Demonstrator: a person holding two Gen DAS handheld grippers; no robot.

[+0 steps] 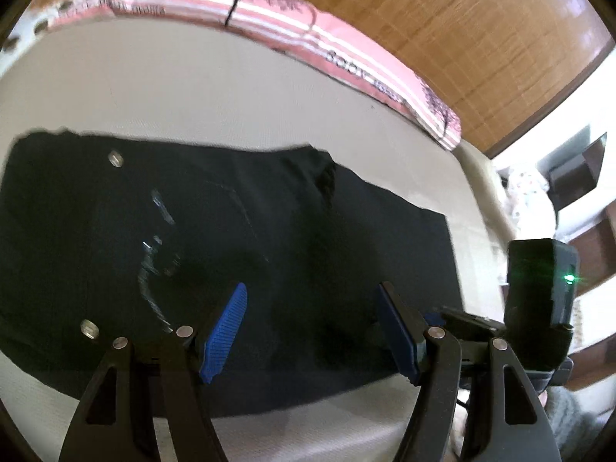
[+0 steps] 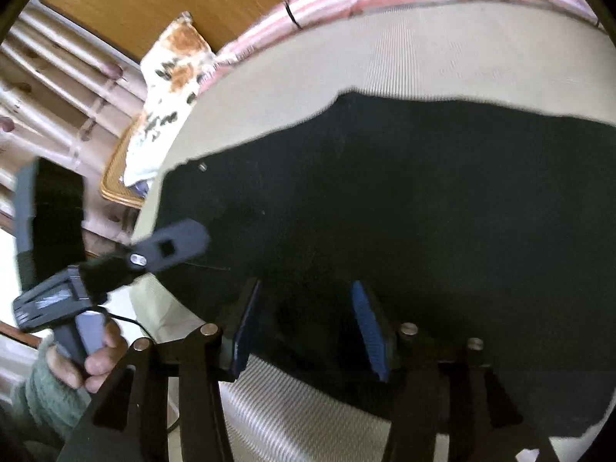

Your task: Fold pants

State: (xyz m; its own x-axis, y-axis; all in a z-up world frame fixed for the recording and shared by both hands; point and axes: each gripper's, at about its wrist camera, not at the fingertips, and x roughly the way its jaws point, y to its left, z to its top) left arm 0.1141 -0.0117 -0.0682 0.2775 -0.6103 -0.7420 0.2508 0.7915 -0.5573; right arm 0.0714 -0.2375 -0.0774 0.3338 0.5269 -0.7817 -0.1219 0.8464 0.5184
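Black pants (image 1: 231, 231) lie folded flat on a cream ribbed mattress (image 1: 173, 88), with two metal buttons and a zipper showing at the left. My left gripper (image 1: 312, 300) is open and empty, its blue pads above the pants' near edge. In the right wrist view the pants (image 2: 404, 200) fill the middle. My right gripper (image 2: 304, 300) is open and empty over their near edge. The left gripper's body (image 2: 169, 248) shows at the left of that view, held by a hand in a green sleeve. The right gripper's body (image 1: 539, 300) shows at the right of the left wrist view.
A pink striped blanket (image 1: 308, 34) runs along the mattress's far edge. A white and orange patterned pillow (image 2: 169, 92) lies at the far left corner. A wooden headboard (image 1: 462, 38) stands behind. Shelves (image 1: 577, 177) are at the right.
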